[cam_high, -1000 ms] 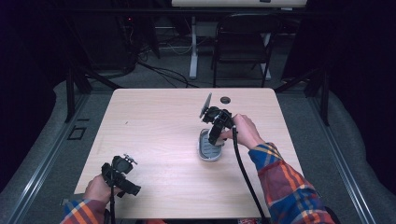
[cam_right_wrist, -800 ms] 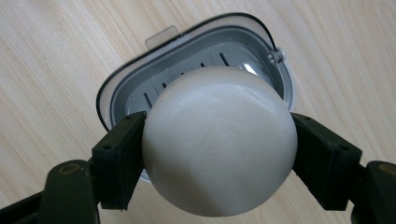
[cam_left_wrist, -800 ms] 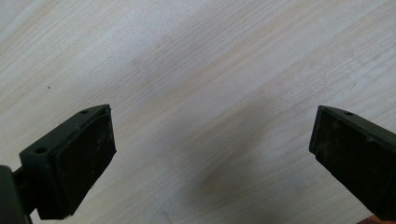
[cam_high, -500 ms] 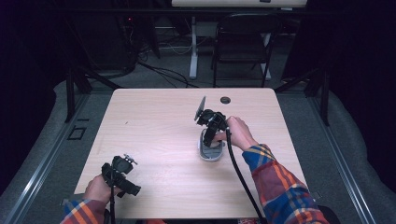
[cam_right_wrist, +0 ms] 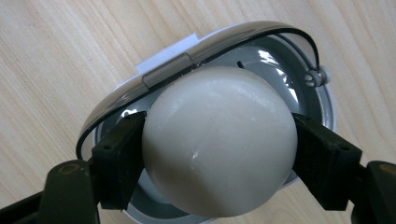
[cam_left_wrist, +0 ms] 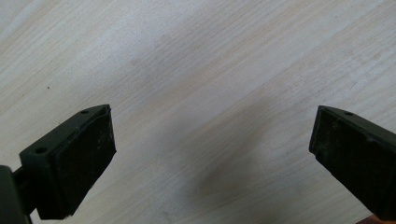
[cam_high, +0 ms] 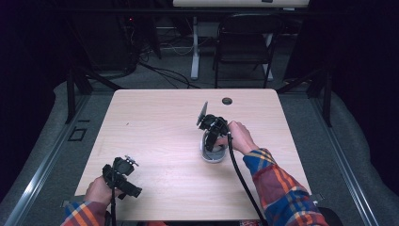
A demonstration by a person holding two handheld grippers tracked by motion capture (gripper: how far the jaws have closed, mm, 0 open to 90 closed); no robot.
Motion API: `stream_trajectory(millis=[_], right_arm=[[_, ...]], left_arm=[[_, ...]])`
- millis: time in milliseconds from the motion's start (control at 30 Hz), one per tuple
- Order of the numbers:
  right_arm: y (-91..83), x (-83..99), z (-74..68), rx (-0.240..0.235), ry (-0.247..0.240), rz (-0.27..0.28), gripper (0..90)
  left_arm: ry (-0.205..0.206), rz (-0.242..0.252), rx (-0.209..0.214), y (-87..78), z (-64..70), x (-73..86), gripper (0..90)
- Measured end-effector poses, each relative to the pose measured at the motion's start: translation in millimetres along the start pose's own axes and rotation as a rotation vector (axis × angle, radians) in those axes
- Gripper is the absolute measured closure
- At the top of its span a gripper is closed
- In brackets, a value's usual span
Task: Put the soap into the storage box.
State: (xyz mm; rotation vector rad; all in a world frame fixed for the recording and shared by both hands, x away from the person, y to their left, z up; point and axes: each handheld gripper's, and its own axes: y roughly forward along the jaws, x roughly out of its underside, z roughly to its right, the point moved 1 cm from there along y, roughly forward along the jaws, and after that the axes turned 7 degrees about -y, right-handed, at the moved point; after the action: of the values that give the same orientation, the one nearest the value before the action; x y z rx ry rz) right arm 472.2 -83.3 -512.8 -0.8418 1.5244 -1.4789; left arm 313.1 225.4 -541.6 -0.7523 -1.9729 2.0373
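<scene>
A cream-white egg [cam_right_wrist: 219, 144] sits between the jaws of my right gripper [cam_right_wrist: 219, 158], which is shut on it. Right under the egg lies a round grey egg slicer [cam_right_wrist: 306, 95] with its wire lid hinged open; the egg is low in its hollow. From above, my right gripper [cam_high: 212, 136] points down into the slicer [cam_high: 212, 155] near the table's middle right. My left gripper [cam_high: 123, 176] rests at the front left, open over bare wood, its pads [cam_left_wrist: 88, 154] wide apart with nothing between them.
The light wooden table [cam_high: 155, 122] has a dark cable hole [cam_high: 227, 100] near its far edge. A black chair [cam_high: 244, 47] and cables stand on the floor behind. The right gripper's cable [cam_high: 242, 183] trails toward the front edge.
My right gripper has moved left and down with the egg, from beside the slicer to inside its hollow. The left gripper has stayed still.
</scene>
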Motion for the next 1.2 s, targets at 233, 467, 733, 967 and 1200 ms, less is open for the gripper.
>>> stream_trajectory(millis=[233, 467, 733, 967, 1200], right_arm=[[2.6, 3.1, 1.9, -0.006, 0.014, 0.009, 23.9], [0.7, 4.8, 2.3, -0.005, 0.02, 0.025, 23.9], [-1.2, 6.3, 2.1, -0.001, 0.02, 0.016, 22.4], [-6.9, 8.1, 2.8, 0.003, 0.017, 0.022, 19.6], [-19.7, 17.8, 5.3, 0.006, 0.026, 0.039, 15.4]], left_arm=[[0.001, -0.001, 0.0, 0.1, 0.0, 0.0, 0.0], [0.0, 0.0, -0.001, 0.1, 0.2, 0.0, 0.0], [0.001, 0.0, -0.002, 0.0, 0.3, 0.0, 0.0], [0.002, 0.0, -0.002, 0.0, 0.2, 0.0, 0.0], [0.001, -0.002, -0.002, -0.1, 0.1, 0.0, 0.0]])
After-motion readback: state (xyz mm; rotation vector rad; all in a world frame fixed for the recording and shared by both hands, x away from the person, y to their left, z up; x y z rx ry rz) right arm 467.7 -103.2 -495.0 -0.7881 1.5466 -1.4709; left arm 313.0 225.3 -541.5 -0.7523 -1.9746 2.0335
